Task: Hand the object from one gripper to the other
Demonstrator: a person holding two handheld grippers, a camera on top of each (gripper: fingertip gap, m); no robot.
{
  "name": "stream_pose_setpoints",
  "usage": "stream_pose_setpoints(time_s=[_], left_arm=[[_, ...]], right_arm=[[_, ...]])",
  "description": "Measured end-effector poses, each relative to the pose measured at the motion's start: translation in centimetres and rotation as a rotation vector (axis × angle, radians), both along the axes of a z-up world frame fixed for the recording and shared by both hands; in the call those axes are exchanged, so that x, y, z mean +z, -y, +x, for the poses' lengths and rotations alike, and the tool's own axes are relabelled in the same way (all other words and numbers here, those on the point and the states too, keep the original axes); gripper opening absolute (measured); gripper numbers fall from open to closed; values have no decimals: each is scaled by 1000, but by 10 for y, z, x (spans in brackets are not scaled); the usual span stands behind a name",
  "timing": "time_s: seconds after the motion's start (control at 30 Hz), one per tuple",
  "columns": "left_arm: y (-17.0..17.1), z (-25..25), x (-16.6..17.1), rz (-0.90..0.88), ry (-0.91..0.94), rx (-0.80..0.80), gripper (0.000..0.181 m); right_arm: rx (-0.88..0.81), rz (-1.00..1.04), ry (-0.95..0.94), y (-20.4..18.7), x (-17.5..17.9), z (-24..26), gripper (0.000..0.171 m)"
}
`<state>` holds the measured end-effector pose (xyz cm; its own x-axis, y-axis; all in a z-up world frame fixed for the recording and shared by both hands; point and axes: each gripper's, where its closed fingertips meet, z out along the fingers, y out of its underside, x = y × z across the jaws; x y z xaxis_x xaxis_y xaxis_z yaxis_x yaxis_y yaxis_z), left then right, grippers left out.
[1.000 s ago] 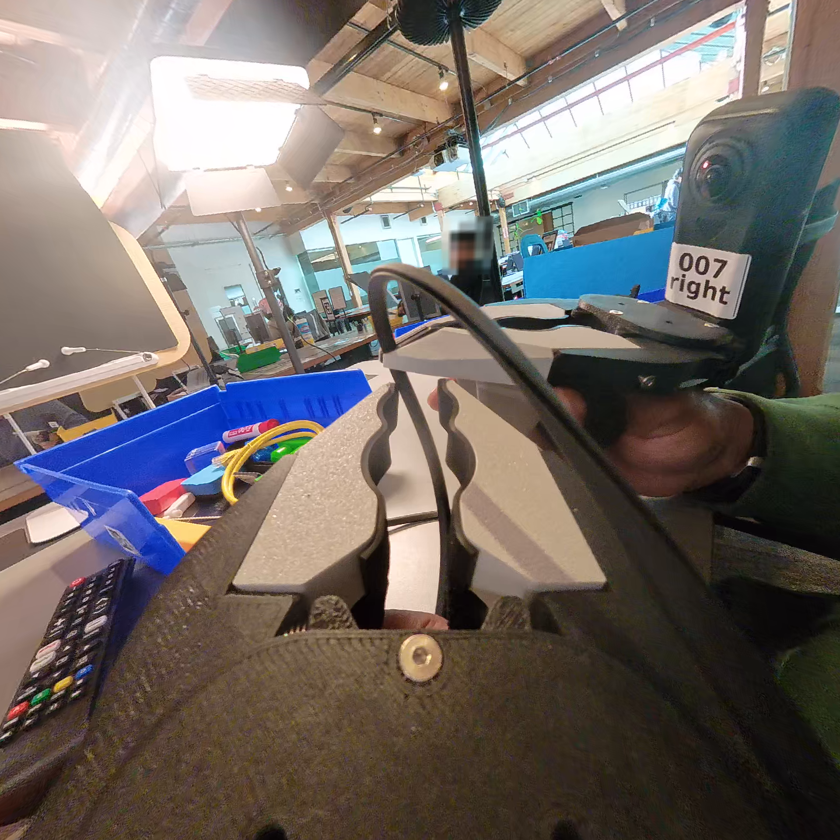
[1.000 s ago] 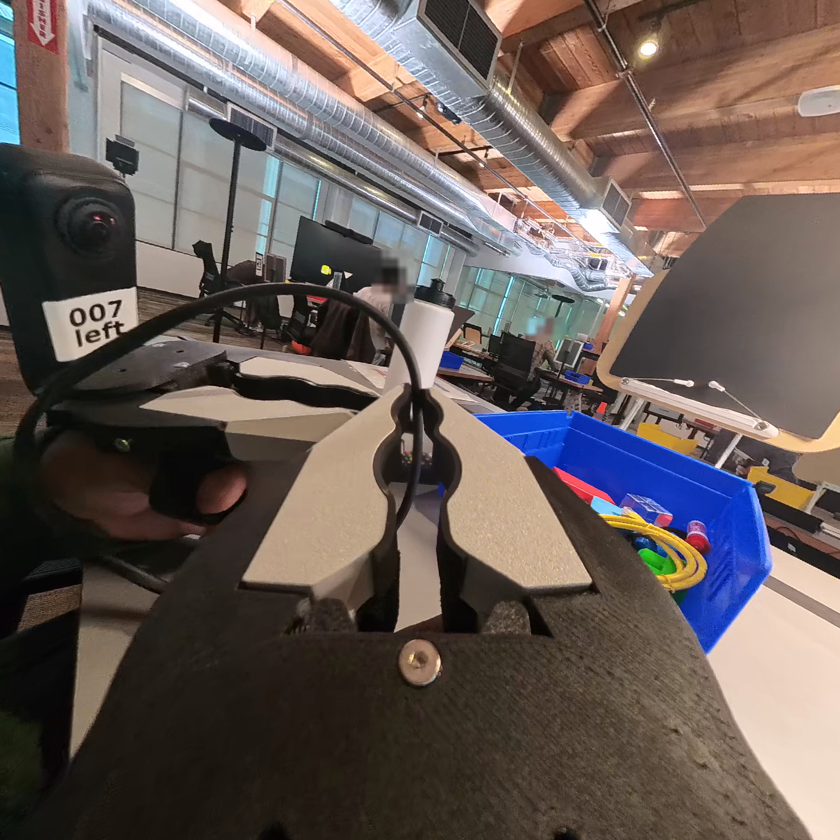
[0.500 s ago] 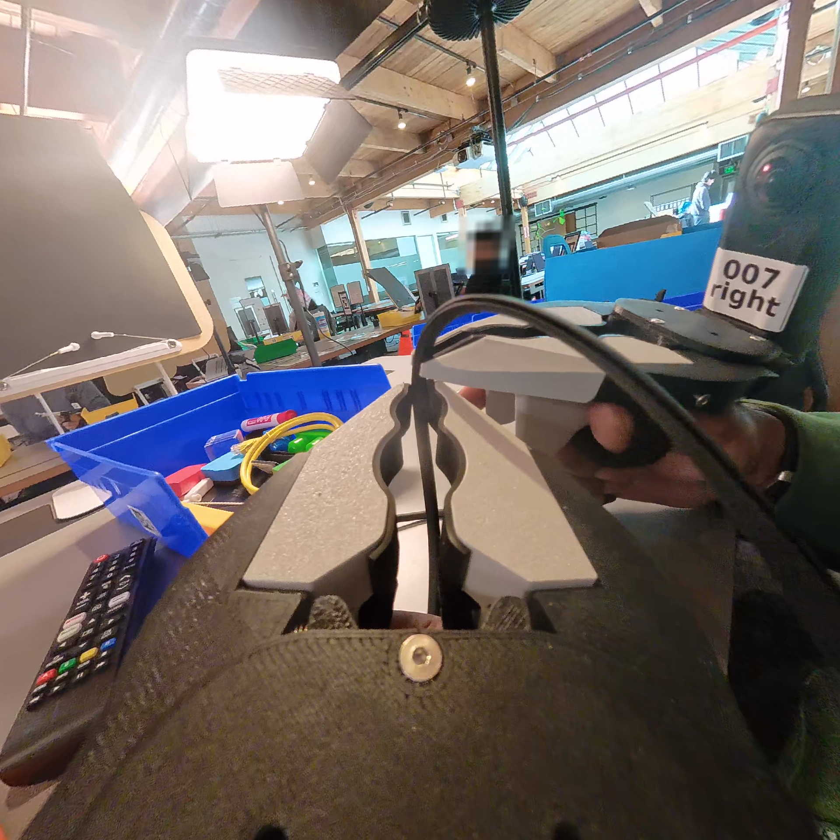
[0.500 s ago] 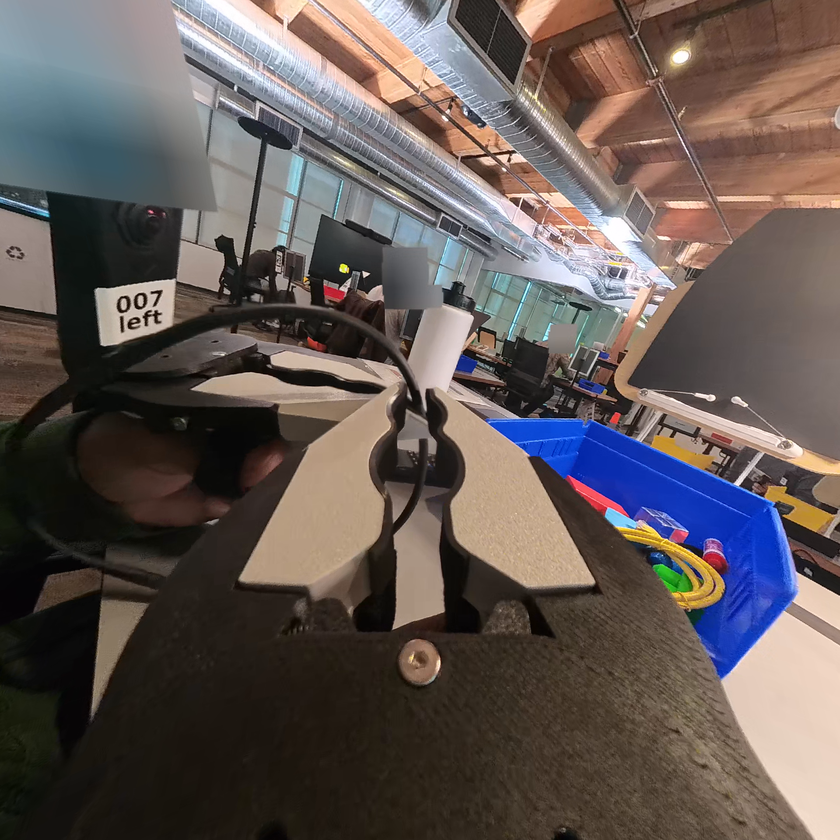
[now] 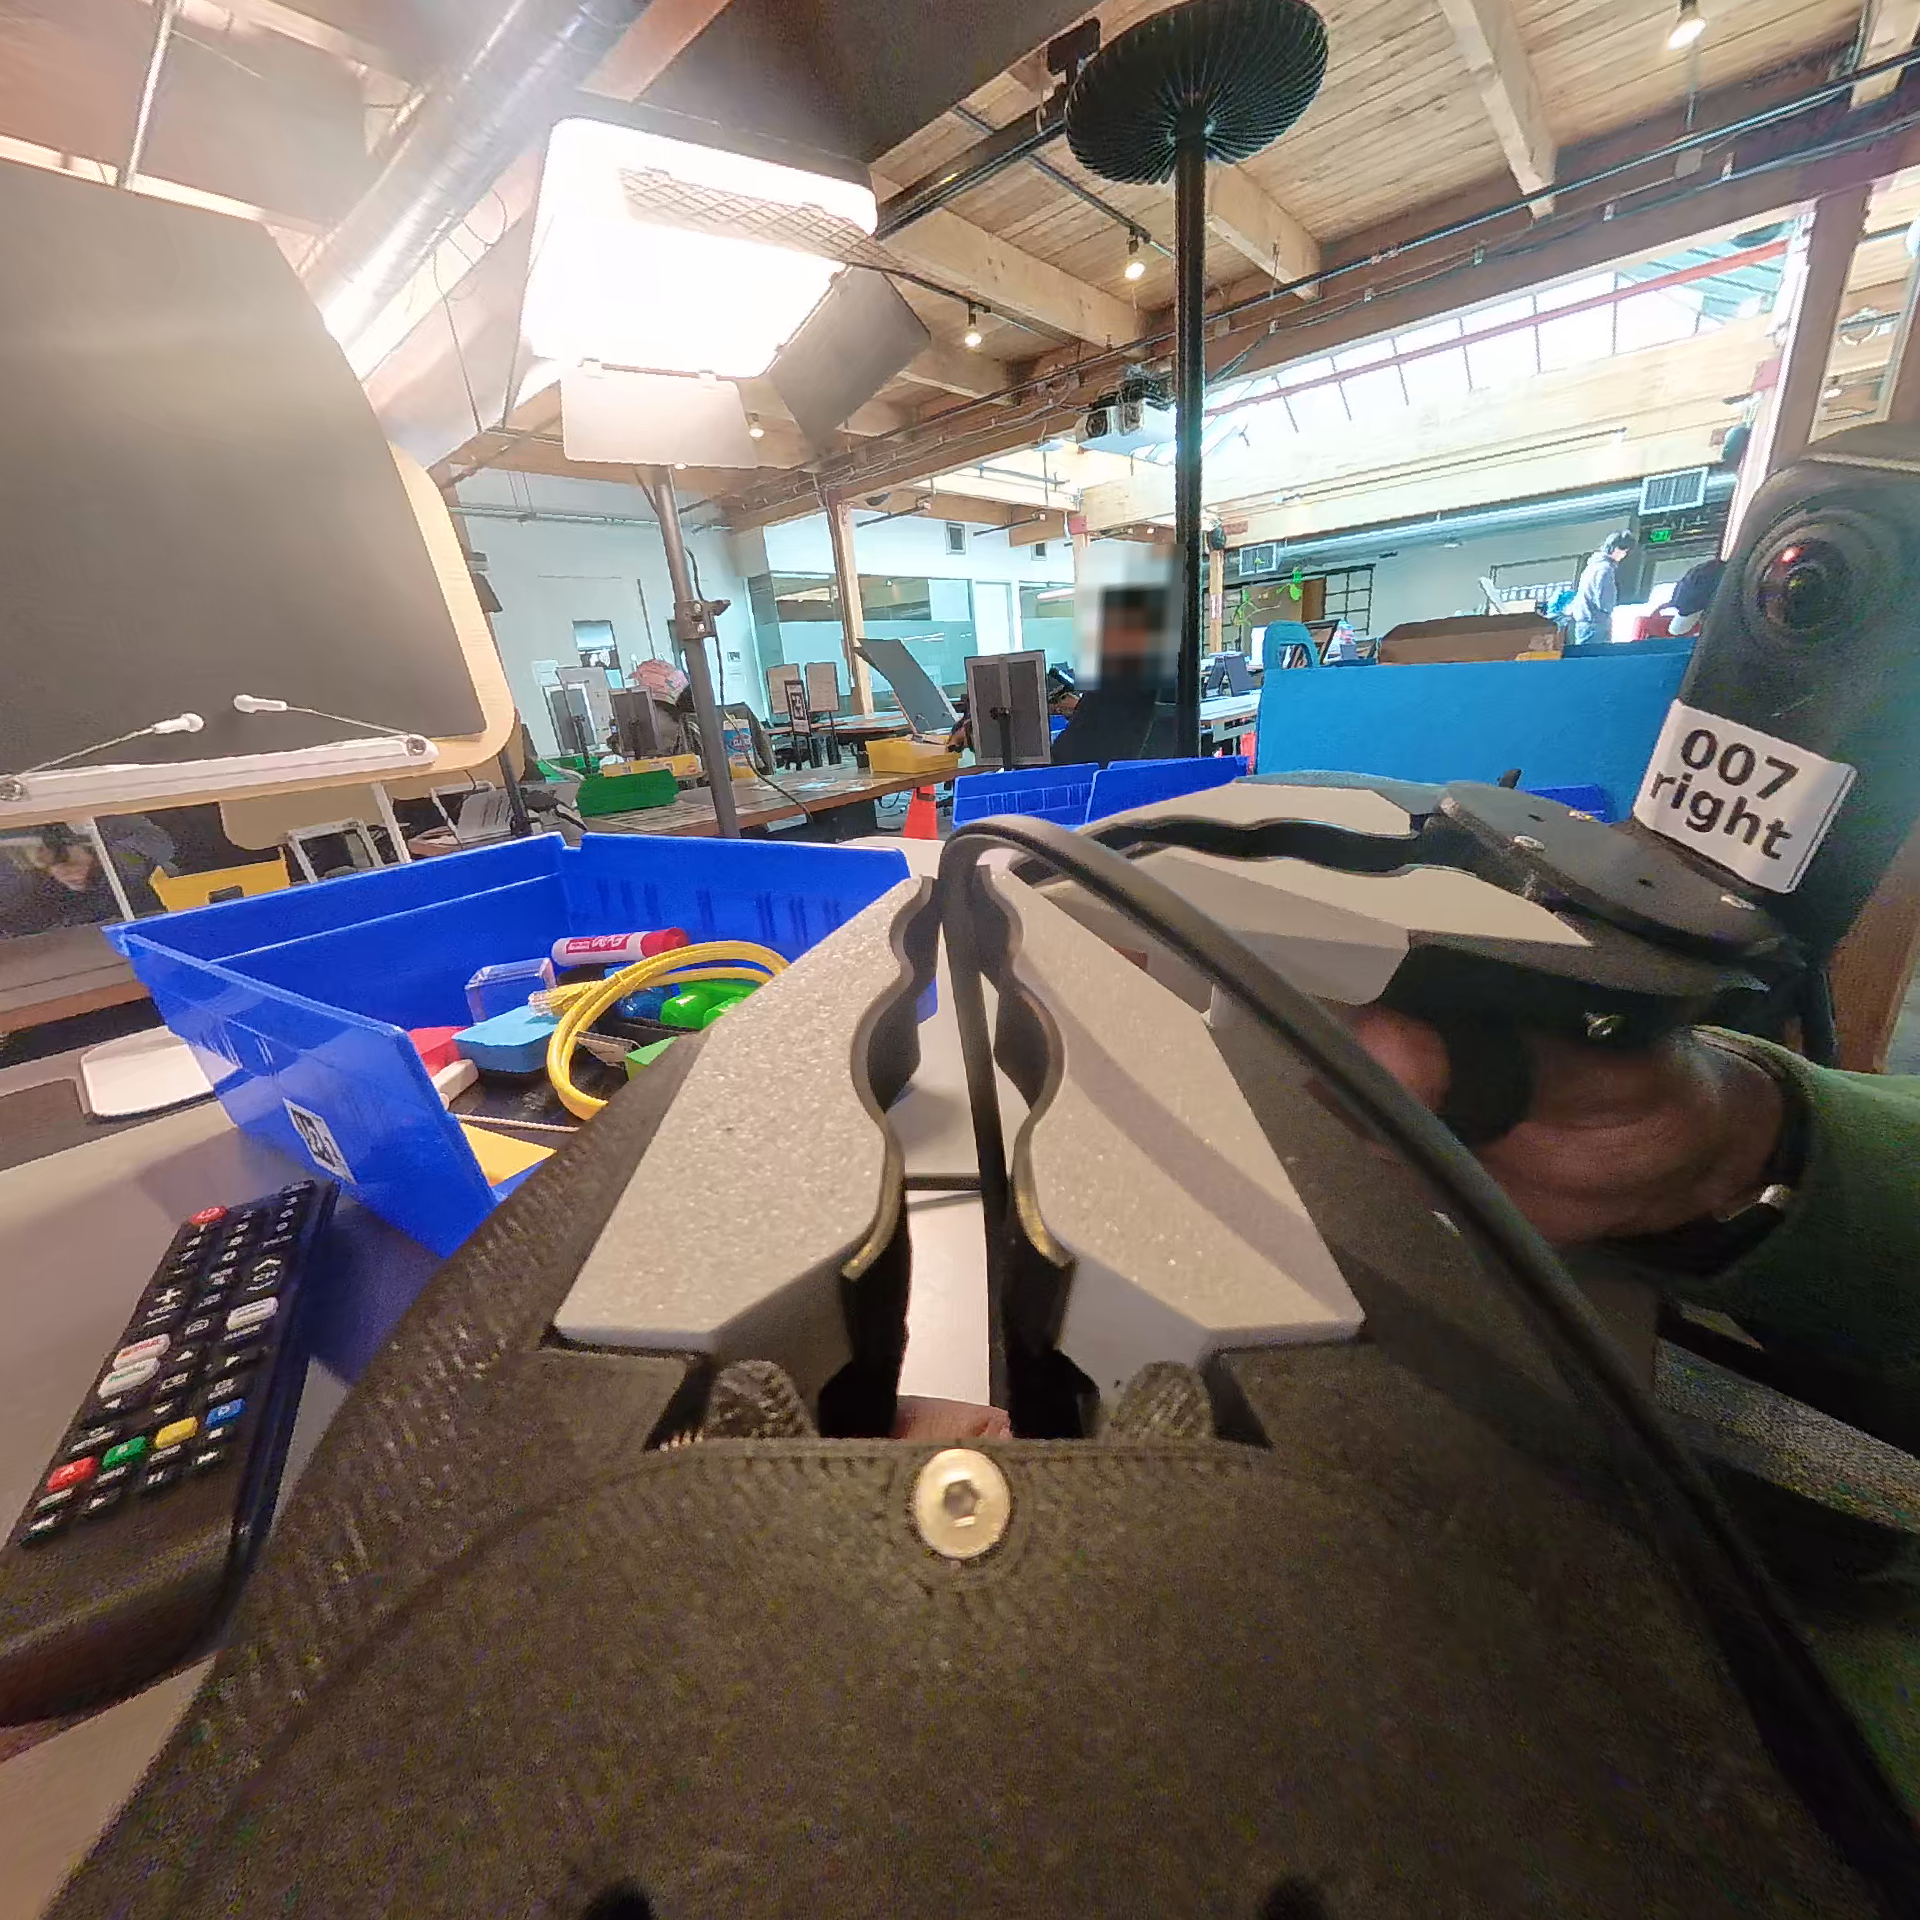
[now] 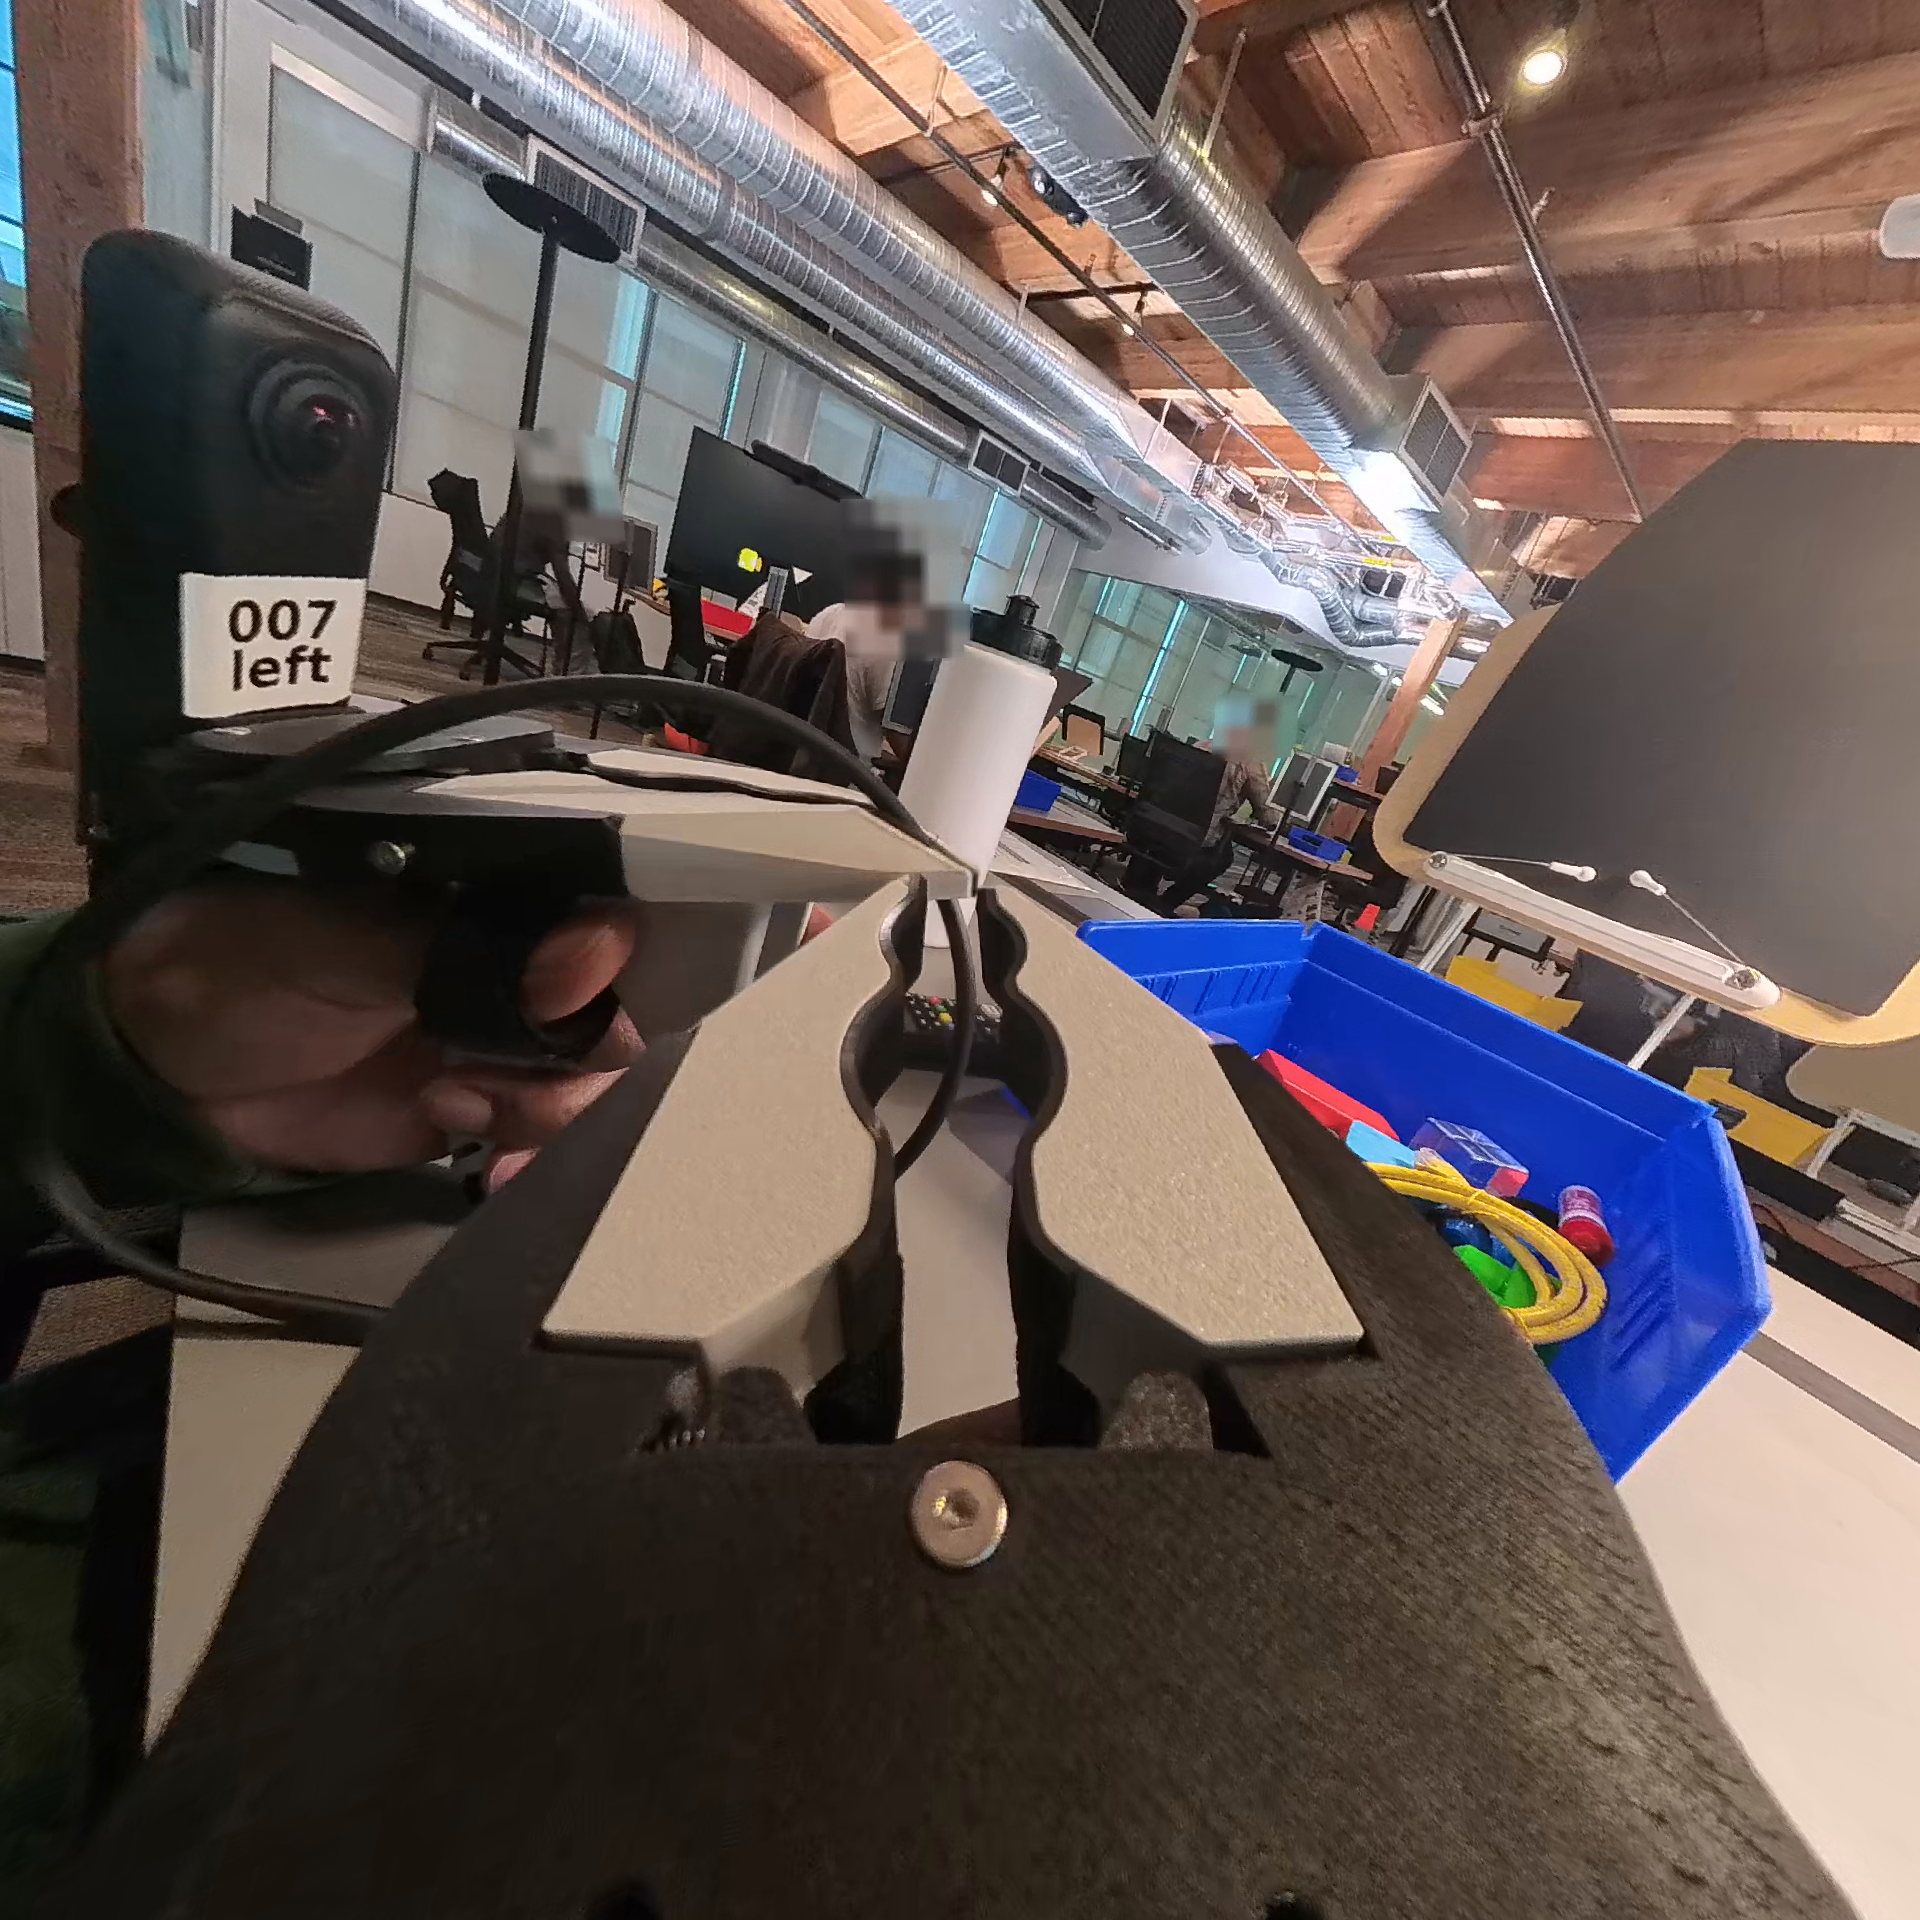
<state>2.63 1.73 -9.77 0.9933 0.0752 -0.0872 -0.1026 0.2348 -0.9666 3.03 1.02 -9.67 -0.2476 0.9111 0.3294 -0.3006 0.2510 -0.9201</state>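
Note:
The object is a thin black cable [image 5: 977, 1091]. My left gripper [image 5: 956, 904] has its fingertips closed on the cable, which loops up from the tips and runs off to the lower right. In the right wrist view the left gripper [image 6: 951, 883] comes in from the left and holds the cable [image 6: 964, 997] just above my right gripper [image 6: 948, 906]. The right gripper's fingertips stand slightly apart and the cable hangs loosely between them. In the left wrist view the right gripper's body [image 5: 1299, 914] lies close behind my left fingers, with its tips hidden.
A blue bin [image 5: 312, 997] holds a yellow cable [image 5: 665, 966], a marker and coloured blocks; it also shows in the right wrist view [image 6: 1558, 1060]. A black remote control [image 5: 156, 1382] lies on the grey table at the left. A white bottle [image 6: 977, 748] stands behind the grippers. The tips of both grippers are at nearly the same place.
My left gripper's fingertips have closed in on the cable. My right gripper's fingertips have parted a little, so the cable sits loosely between them. Both grippers have shifted slightly.

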Motion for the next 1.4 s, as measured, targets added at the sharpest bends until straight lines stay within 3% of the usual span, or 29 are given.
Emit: stream_pose_setpoints(time_s=[0.63, 0.93, 1.4], left_arm=[[-1, 8, 1, 7, -26, -24, 6], [-2, 5, 0, 6, -35, 4, 11], [-7, 15, -8, -49, -165, 29, 11]], right_arm=[[-74, 103, 11, -2, -8, -6, 5], [-102, -6, -15, -18, 3, -4, 4], [36, -36, -62, 1, 12, 8, 5]])
